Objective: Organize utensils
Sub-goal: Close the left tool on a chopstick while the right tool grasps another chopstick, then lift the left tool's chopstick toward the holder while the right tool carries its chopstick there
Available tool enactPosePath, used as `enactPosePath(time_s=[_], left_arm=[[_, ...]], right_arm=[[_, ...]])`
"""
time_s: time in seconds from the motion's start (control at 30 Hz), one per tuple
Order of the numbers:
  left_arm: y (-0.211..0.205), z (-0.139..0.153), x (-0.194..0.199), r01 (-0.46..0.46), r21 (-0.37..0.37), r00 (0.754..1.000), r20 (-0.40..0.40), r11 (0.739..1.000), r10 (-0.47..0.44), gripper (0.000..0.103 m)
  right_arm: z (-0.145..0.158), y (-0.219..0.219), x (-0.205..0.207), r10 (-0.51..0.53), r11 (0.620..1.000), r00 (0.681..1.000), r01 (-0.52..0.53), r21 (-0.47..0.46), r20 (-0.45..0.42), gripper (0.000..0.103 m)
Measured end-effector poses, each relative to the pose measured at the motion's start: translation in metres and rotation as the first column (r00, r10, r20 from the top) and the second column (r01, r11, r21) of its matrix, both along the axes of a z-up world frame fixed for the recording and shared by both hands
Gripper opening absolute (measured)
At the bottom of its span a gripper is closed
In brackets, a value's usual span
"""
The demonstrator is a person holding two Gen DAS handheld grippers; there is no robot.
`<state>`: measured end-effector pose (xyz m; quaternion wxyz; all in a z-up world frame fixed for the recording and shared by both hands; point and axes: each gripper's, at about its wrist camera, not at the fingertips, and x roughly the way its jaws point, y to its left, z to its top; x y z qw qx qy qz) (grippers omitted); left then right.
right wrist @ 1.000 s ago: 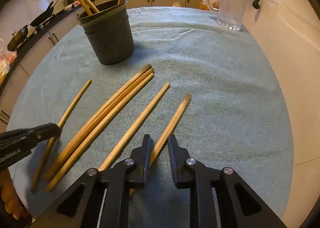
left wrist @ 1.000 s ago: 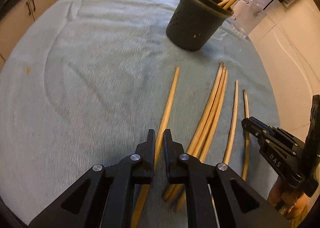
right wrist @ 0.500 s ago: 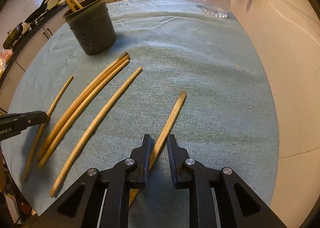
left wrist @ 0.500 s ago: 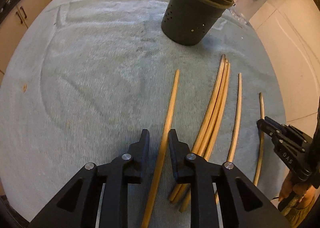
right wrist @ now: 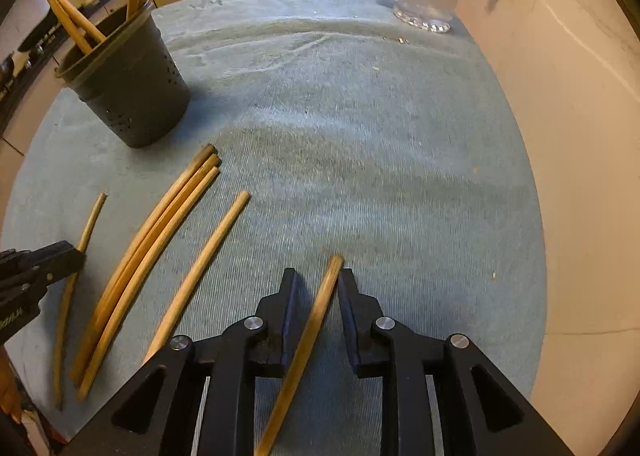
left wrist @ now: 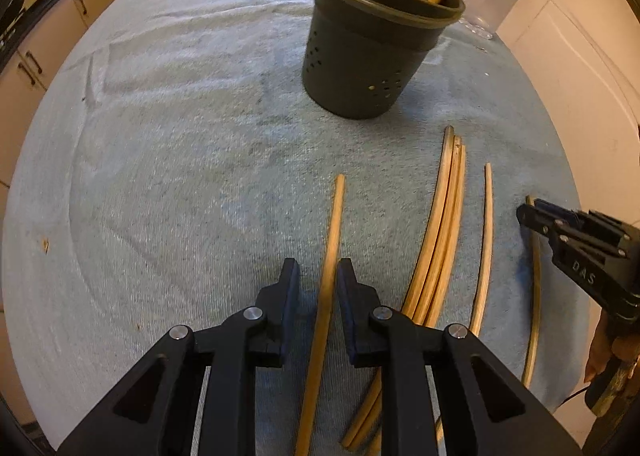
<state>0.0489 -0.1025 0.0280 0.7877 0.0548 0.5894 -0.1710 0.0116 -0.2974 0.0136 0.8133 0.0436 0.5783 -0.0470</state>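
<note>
Both grippers have drawn back from the dark perforated utensil holder over the last second, and each gap has widened around its chopstick. Left to right: the left gripper straddles the leftmost chopstick, jaws narrowly parted, neither pad clearly touching; nearer the holder's right lie a bundle of three chopsticks and a single chopstick. The right gripper brackets the rightmost chopstick, its tip just beside the right pad, slightly skewed. Judged step: grasping. Centre each stick, close squarely, then lift toward the holder, clear of sticks standing inside.
</note>
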Motion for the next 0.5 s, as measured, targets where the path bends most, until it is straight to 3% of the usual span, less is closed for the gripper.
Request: enactPosePath(time_s=[0.03, 0.1, 0.2, 0.33, 0.5], left_arm=[[-0.001, 0.0, -0.002, 0.014, 0.009, 1.0, 0.022, 1.0, -0.014, 0.009], [-0.006, -0.002, -0.003, 0.016, 0.009, 0.999, 0.052, 1.0, -0.016, 0.006], [0.002, 0.005, -0.008, -0.017, -0.038, 0.996, 0.087, 0.999, 0.02, 0.006], [0.016, 0.04, -0.025, -0.027, -0.094, 0.98, 0.194, 0.995, 0.045, 0.006], [0.028, 0.091, -0.058, -0.01, -0.151, 0.933, 0.353, 0.989, 0.063, 0.006]], right_arm=[[0.0, 0.001, 0.001, 0.0, 1.0, 1.0, 0.0, 0.011, 0.009, 0.017], [0.001, 0.005, -0.002, 0.006, 1.0, 1.0, -0.006, 0.011, 0.022, 0.009], [0.006, 0.003, -0.01, 0.002, 0.998, 0.998, -0.006, 0.062, 0.065, 0.008], [0.031, -0.002, -0.027, -0.024, 0.994, 0.984, 0.005, 0.11, 0.177, 0.008], [0.083, -0.007, -0.057, -0.072, 0.99, 0.916, 0.017, 0.14, 0.395, 0.008]])
